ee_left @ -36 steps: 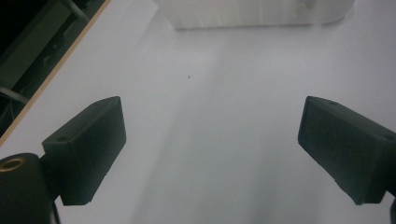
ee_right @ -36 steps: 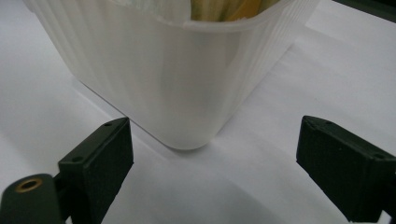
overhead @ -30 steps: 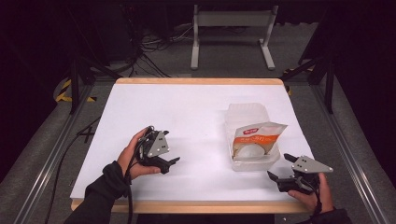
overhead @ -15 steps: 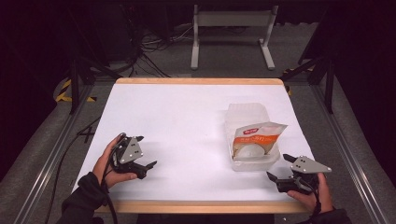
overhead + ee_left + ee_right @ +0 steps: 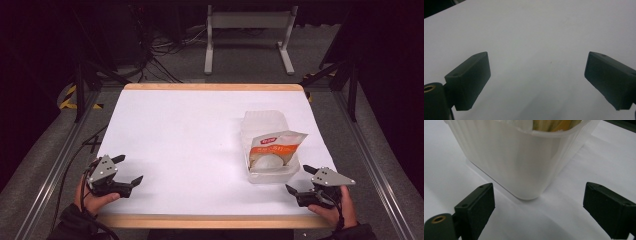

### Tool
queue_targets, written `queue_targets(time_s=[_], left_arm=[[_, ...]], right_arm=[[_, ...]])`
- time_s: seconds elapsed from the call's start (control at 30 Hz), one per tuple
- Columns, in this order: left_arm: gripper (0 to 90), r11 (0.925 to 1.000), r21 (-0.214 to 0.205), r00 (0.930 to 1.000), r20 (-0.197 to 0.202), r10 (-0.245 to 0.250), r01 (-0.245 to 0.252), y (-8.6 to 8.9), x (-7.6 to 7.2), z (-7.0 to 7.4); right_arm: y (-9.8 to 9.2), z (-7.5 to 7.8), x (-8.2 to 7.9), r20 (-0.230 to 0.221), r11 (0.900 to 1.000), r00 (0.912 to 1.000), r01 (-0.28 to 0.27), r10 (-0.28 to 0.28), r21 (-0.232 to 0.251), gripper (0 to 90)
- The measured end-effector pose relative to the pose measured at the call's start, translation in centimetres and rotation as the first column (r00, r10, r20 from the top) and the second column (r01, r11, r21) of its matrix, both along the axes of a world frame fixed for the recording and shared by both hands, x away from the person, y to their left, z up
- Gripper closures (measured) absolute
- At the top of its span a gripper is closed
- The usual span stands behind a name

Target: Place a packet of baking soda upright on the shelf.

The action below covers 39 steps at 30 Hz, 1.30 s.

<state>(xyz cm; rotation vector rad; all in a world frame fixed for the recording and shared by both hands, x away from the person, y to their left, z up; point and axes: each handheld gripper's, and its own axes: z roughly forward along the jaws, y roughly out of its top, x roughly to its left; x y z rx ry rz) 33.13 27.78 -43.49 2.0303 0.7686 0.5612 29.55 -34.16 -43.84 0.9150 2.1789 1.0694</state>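
So starting at the lower left of the high view, the left tongs (image 5: 127,170) sit in the person's hand just over the near edge of the white surface (image 5: 200,130), jaws spread wide with nothing between them. The left gripper view backs that up: two black jaws far apart and only bare white surface ahead, so that side looks parked, well apart from the action.

Moving across, the middle of the surface is bare. Then in the right half of the frame there's the translucent plastic tub (image 5: 267,145), standing upright, with an orange-and-white pouch (image 5: 272,146) sitting in it and poking out over the rim.

Lower right corner: the right tongs (image 5: 298,181) are near the tub's near right corner, also spread open, gripping nothing. In the right gripper view the tub (image 5: 519,162) is dead ahead, its rounded corner pointing right between the jaws, close but not touching either one.

My read: this is the approach step, lining up on the tub before any grab. Next move probably calls for easing the right tongs forward and up so one jaw goes over the rim and the other stays outside the wall, then pinching. That thin plastic looks flexy, so a gentle squeeze. Could also be going for the pouch, hard to say.
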Motion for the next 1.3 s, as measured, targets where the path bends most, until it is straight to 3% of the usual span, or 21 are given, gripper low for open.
queue_targets(time_s=[0.03, 0.1, 0.13, 0.27, 0.33, 0.57, 1.3], left_arm=[[7.9, 0.9988, -0.044, 0.9997, -0.006, 0.022, -0.022, 1.0, -0.4, -0.2], [8.0, 0.9976, -0.064, 0.9996, -0.006, 0.028, -0.029, 1.3, -0.5, -0.3], [8.1, 0.9934, -0.102, 0.9986, -0.013, 0.052, -0.053, 2.2, -0.7, -0.6], [8.0, 0.9831, -0.159, 0.9959, -0.013, 0.090, -0.091, 3.1, -1.0, -1.0], [7.4, 0.9815, -0.170, 0.9961, -0.012, 0.088, -0.088, 3.0, -1.1, -1.0], [6.6, 0.9856, -0.149, 0.9968, -0.010, 0.080, -0.080, 2.7, -1.1, -1.3], [6.5, 0.9864, -0.139, 0.9961, -0.008, 0.087, -0.088, 2.4, -0.9, -1.3]], right_arm=[[0.0, 0.0, 0.0, 0.001, 1.0000, 1.0000, -0.003, 0.003, 0.000, 10.7], [-0.1, 0.0, 0.0, 0.002, 1.0000, 1.0000, -0.003, 0.003, -0.002, 10.5], [-0.1, 0.0, 0.0, 0.004, 1.0000, 1.0000, -0.003, 0.003, 0.002, 10.4], [-0.2, 0.1, 0.0, 0.014, 1.0000, 0.9999, -0.004, 0.004, 0.007, 10.1], [-0.3, 0.2, 0.0, 0.018, 0.9999, 0.9998, 0.002, -0.002, 0.010, 10.0], [-0.5, 0.3, 0.0, 0.024, 0.9998, 0.9997, 0.008, -0.008, 0.020, 9.9], [-0.2, 0.1, 0.1, 0.017, 0.9999, 0.9998, -0.006, 0.006, 0.013, 10.1]])
